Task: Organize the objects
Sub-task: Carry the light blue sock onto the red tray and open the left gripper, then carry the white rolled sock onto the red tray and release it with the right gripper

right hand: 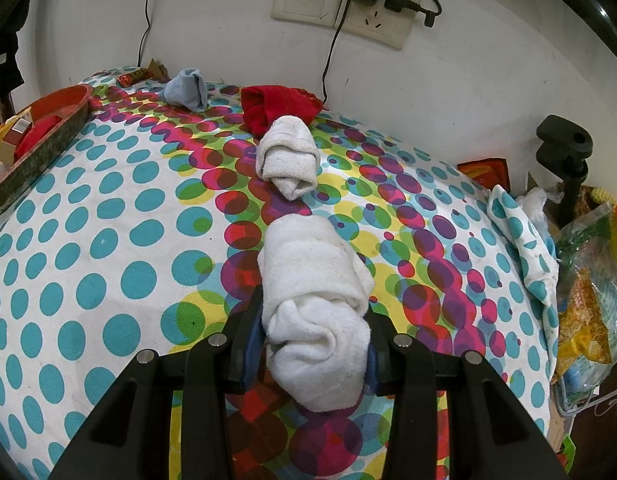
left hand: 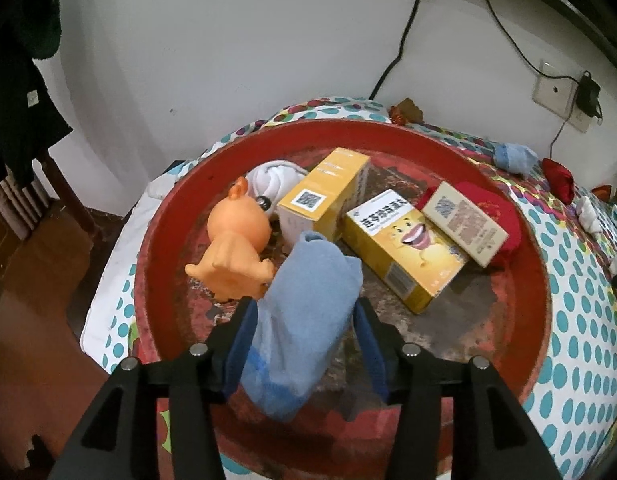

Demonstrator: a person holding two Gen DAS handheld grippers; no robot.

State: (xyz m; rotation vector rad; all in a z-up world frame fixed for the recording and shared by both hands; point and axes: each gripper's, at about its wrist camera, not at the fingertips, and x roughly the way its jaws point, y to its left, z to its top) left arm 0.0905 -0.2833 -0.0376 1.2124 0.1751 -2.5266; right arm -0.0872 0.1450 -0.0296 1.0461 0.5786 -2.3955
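My left gripper (left hand: 304, 308) is shut on a rolled light-blue sock (left hand: 304, 312) and holds it over the near part of the round red tray (left hand: 524, 264). In the tray lie an orange toy figure (left hand: 234, 248), a white sock roll (left hand: 274, 180), two yellow boxes (left hand: 324, 196) (left hand: 404, 248), a beige box (left hand: 464, 224) and a red cloth (left hand: 504, 216). My right gripper (right hand: 314, 312) is shut on a rolled white sock (right hand: 316, 304) over the dotted bedspread (right hand: 108, 220). Beyond it lie another white sock roll (right hand: 288, 156), a red sock (right hand: 276, 108) and a blue sock (right hand: 188, 90).
The tray's edge (right hand: 40, 136) shows at the far left of the right wrist view. Wall sockets with plugs and cables (right hand: 372, 4) sit above the bed. A black clamp stand (right hand: 564, 160) and plastic bags (right hand: 588, 280) crowd the right side. A chair with dark clothes (left hand: 24, 80) stands left.
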